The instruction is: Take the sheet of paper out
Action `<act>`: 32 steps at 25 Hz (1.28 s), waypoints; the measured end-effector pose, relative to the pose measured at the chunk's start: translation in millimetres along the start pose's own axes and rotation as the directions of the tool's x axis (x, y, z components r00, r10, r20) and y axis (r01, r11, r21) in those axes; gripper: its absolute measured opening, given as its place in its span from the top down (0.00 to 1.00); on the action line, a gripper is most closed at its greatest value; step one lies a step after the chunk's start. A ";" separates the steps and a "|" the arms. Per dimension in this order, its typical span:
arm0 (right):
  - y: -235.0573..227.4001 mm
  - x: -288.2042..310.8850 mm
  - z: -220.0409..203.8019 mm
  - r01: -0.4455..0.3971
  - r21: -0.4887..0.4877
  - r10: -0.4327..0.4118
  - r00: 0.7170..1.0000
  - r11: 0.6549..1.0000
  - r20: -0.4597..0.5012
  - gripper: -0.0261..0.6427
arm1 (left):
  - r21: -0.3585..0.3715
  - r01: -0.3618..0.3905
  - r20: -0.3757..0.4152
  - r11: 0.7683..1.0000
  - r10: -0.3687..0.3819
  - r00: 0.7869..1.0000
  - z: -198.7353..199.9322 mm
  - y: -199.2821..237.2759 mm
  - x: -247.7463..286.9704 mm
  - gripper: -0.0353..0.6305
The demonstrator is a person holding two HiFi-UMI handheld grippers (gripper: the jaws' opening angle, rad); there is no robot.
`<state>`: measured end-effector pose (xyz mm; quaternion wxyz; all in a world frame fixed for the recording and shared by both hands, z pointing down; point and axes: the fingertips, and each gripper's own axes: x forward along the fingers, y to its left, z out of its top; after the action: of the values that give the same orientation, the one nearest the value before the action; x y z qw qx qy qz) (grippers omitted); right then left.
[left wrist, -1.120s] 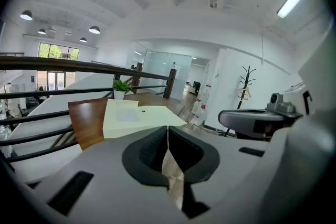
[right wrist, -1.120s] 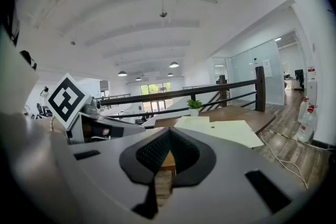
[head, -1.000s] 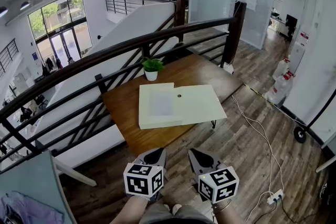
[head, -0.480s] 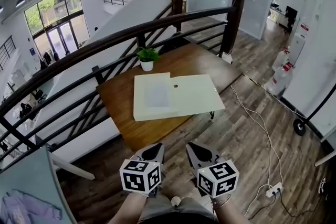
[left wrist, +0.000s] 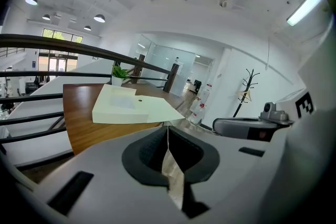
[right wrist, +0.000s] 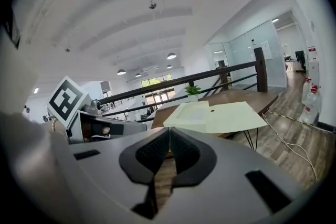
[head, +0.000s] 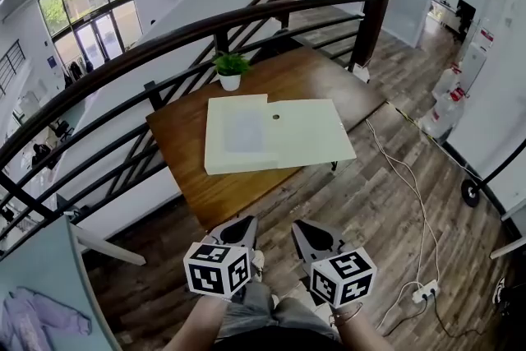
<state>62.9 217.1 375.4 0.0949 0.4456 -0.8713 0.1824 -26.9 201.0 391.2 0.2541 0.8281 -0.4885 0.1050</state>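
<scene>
As both are pale, sheet [head: 245, 131] and box [head: 308, 140] blur together.

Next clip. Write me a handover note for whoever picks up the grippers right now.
Left gripper: shut, empty, held low, short of the table.
Right gripper: shut, empty, beside the left one.
Cream folder lies on the table near the plant and seems open. The paler rectangle on its left half may be the sheet.
Done: nothing yet; the paper is untouched.
Left: step up, grip the sheet, take it out.
</scene>
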 end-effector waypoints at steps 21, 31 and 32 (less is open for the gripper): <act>-97.0 172.3 74.4 -0.022 0.062 0.023 1.000 0.998 -0.019 0.92 | -0.026 0.044 -0.026 0.999 -0.045 0.999 103.7 102.0 150.6 0.92; -114.6 245.0 95.1 -0.047 0.060 0.051 0.997 0.997 -0.057 0.92 | -0.038 0.078 -0.074 0.996 -0.081 0.994 123.5 143.7 191.1 0.92; -114.1 250.3 95.6 -0.060 0.065 0.064 0.996 0.996 -0.062 0.92 | -0.043 0.082 -0.078 0.996 -0.085 0.993 124.0 146.4 193.5 0.92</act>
<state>8.8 -68.3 396.5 0.1028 0.4151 -0.8750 0.2267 -65.5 -67.7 414.2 0.2938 0.8378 -0.4449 0.1176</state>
